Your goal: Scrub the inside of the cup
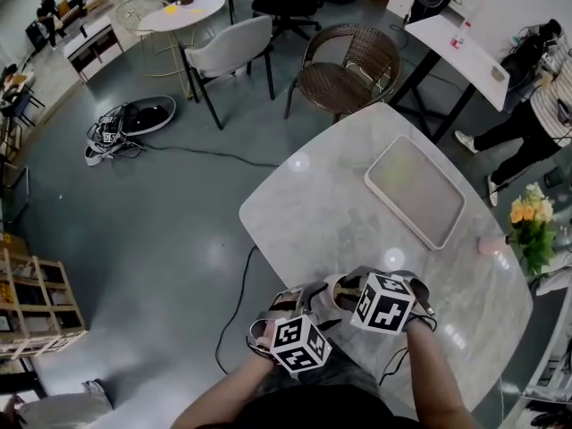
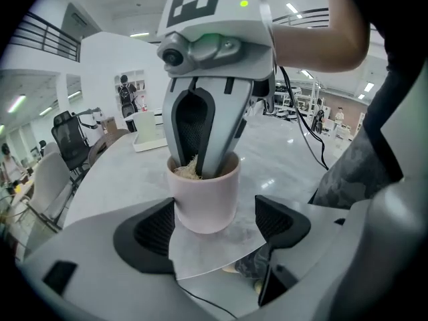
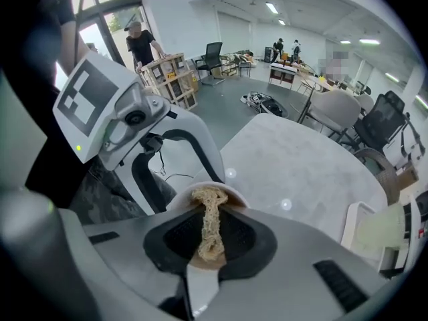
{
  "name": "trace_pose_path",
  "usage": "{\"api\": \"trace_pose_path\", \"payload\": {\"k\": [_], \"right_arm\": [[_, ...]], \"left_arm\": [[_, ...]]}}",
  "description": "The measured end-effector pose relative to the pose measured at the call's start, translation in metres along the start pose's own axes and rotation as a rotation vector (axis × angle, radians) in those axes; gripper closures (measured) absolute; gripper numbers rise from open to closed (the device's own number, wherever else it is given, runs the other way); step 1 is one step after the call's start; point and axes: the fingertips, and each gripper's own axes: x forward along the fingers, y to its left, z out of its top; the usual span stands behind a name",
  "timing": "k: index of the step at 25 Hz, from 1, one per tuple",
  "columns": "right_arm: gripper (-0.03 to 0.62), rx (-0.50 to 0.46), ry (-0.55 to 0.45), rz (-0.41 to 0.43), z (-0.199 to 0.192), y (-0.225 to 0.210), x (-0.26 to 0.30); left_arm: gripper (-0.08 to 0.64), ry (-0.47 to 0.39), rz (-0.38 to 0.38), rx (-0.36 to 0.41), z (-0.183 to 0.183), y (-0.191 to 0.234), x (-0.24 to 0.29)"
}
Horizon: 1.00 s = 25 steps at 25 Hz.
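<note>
The cup [image 2: 204, 196] stands at the table [image 1: 357, 204] edge closest to me, well apart from the tray [image 1: 416, 190] and on my side of it. My left gripper [image 2: 214, 226] is set wide around it: 1 pad touches the wall, while the other pad stands a little off, so the cup is braced, not clamped.

I judge the cup as stiff and smooth, probably ceramic, so it is fragile, slippery on rubber pads, and light enough to turn or tip when I push inside. The good place to take it is the middle of the wall, with the 2 pads opposite each other – not the rim.

My right gripper [image 3: 210, 236] is closed tight on the scrubber [image 3: 210, 223], a soft pale fibre strip, and its jaw tips go down into the mouth of the cup. Inside I see only this fibre and the 2 jaw tips – whether there is water, I cannot tell. The tray holds nothing that I can see
</note>
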Motion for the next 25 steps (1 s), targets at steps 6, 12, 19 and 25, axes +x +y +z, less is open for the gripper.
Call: {"api": "trace_pose_path", "payload": {"k": [6, 12, 19, 25], "right_arm": [[0.532, -0.161, 0.04, 0.0, 0.0, 0.013, 0.003], [0.532, -0.366, 0.134, -0.01, -0.004, 0.022, 0.009], [0.531, -0.33, 0.091, -0.084, -0.009, 0.02, -0.001], [0.531, -0.057, -0.001, -0.166, -0.004, 0.016, -0.023]], "left_arm": [[0.175, 0.013, -0.021, -0.009, -0.005, -0.01, -0.005], [0.175, 0.031, -0.04, -0.024, -0.012, -0.024, -0.007], [0.173, 0.022, -0.061, 0.031, -0.018, -0.016, -0.006], [0.172, 0.064, -0.165, 0.25, -0.019, 0.007, 0.008]]}}
